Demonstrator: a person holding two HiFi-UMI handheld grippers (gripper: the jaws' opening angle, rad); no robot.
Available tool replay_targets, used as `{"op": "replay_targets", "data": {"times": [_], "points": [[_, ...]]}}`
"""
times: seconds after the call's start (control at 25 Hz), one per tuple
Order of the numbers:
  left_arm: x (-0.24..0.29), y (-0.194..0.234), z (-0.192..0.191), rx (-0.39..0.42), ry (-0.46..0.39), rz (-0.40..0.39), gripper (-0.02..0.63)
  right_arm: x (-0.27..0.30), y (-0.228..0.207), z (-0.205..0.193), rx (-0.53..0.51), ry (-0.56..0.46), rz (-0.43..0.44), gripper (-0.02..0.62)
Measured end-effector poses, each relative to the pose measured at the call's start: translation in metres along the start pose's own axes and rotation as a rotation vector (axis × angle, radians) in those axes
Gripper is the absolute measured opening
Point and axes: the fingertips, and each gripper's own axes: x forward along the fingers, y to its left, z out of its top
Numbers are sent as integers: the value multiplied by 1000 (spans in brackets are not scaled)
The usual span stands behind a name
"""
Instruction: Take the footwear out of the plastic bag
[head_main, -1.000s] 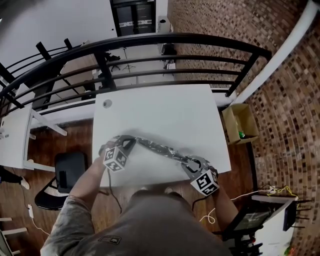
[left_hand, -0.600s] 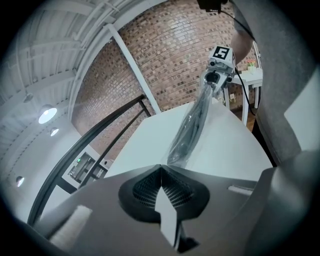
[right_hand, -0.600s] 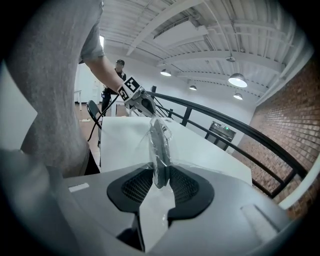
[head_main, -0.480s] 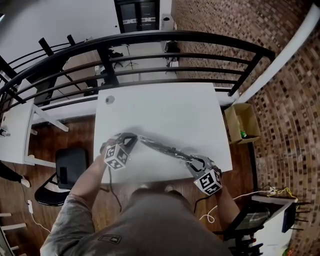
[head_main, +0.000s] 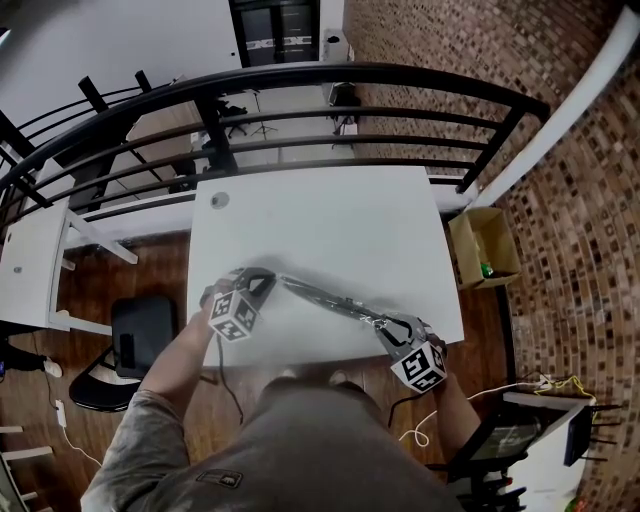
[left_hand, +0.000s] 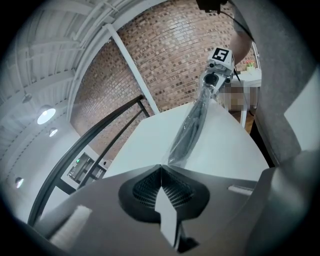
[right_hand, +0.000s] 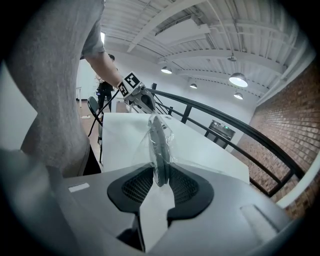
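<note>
Bag (head_main: 320, 295) stretched tauter, right gripper (head_main: 386, 323) closing on footwear (right_hand: 159, 150), visible only close-up

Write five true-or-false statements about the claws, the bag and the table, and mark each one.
1. The left claw is open. False: it is shut on the bag's edge.
2. The right claw is empty. False: its jaws have just been closing, and they grip the footwear through the bag.
3. The footwear is in the bag. True.
4. The bag stretches from one claw to the other. True.
5. A box stands on the table. False: it stands on the floor beside it.
</note>
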Motion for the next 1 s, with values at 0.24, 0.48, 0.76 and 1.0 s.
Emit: {"op": "replay_targets", "data": {"times": [0.24, 0.48, 0.76, 1.0], "points": [[-1, -3, 1, -1, 1, 3, 2, -5, -3, -12, 9, 21, -3, 101], [0, -6, 3, -24, 2, 4, 2, 1, 2, -15, 21, 33, 13, 111], [-3, -6, 3, -21, 10, 8, 2, 9, 7, -8, -8, 26, 24, 129], [-7, -5, -2, -23, 20, 14, 2, 13, 9, -4, -10, 9, 19, 100]]}}
